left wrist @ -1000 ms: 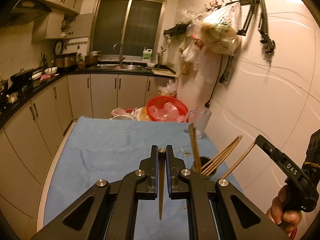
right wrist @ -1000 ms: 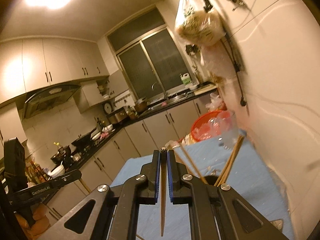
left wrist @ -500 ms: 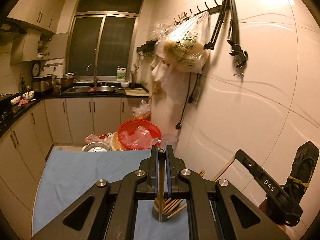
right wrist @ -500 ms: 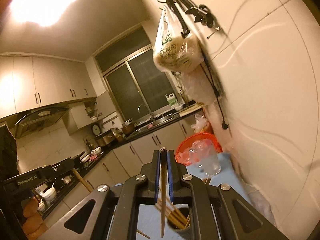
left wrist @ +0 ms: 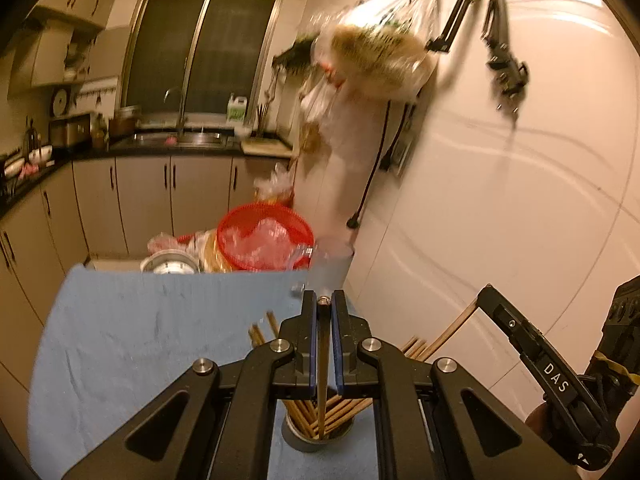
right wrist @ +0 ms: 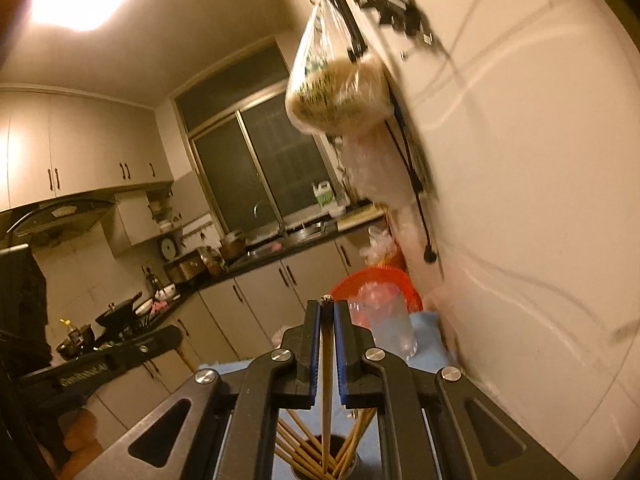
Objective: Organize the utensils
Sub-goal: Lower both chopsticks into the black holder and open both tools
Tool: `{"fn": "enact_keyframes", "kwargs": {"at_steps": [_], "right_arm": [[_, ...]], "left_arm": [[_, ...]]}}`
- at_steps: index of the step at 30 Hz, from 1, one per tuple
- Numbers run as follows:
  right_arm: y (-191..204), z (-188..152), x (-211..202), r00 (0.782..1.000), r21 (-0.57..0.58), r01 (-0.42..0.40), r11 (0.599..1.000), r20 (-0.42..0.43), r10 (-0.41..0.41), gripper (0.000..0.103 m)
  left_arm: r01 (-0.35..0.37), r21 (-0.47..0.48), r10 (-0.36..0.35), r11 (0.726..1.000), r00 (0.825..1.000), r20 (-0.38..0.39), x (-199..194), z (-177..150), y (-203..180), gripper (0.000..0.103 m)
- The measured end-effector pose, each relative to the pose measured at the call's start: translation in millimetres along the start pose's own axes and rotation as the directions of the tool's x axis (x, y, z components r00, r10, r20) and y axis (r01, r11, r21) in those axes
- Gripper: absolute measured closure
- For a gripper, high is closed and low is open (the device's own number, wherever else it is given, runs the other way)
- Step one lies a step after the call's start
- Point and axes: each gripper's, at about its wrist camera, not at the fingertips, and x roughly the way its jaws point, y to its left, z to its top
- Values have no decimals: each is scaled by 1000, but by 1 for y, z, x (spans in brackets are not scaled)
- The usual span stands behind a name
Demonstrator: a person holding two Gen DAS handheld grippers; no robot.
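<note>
My left gripper (left wrist: 322,303) is shut on a wooden chopstick (left wrist: 321,376) that hangs down with its tip in a round metal holder (left wrist: 316,436) full of several chopsticks on the blue cloth (left wrist: 140,332). My right gripper (right wrist: 327,303) is shut on another chopstick (right wrist: 326,396), its tip down among the sticks in the same holder (right wrist: 324,470). The right gripper also shows at the right edge of the left wrist view (left wrist: 532,356), beside the holder. The left gripper shows at the left of the right wrist view (right wrist: 100,364).
A red basket (left wrist: 264,236) and a clear plastic cup (right wrist: 390,320) stand at the far end of the cloth, next to the white wall (left wrist: 500,220). Plastic bags (left wrist: 380,52) hang from a wall rack above. Kitchen cabinets (left wrist: 140,200) run along the left and back.
Both grippers have come over the holder and lowered. The chopstick tips now sit down inside it among the other sticks. Both stay shut.
</note>
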Motion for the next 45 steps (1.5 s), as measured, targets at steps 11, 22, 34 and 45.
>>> {"fn": "enact_keyframes", "kwargs": {"at_steps": [11,22,34,45], "right_arm": [[-5,-52,31,994,-29,29,999,-106,-32,96],[-4,-63,36,993,-58,53,997,-107,-59,95],[0,-55,34,990,-43,35,998,-132,-41,94],[7,-43,13,994,-45,40,998,-102,-45,93]], "left_arm": [[-41,25,42,999,999,-15,14,-41,11,95],[-76,71,75,995,997,23,17,-52,8,94],[-92,63,92,994,996,18,19,-51,13,94],[-123,36,122,992,992,20,14,-46,25,85]]}}
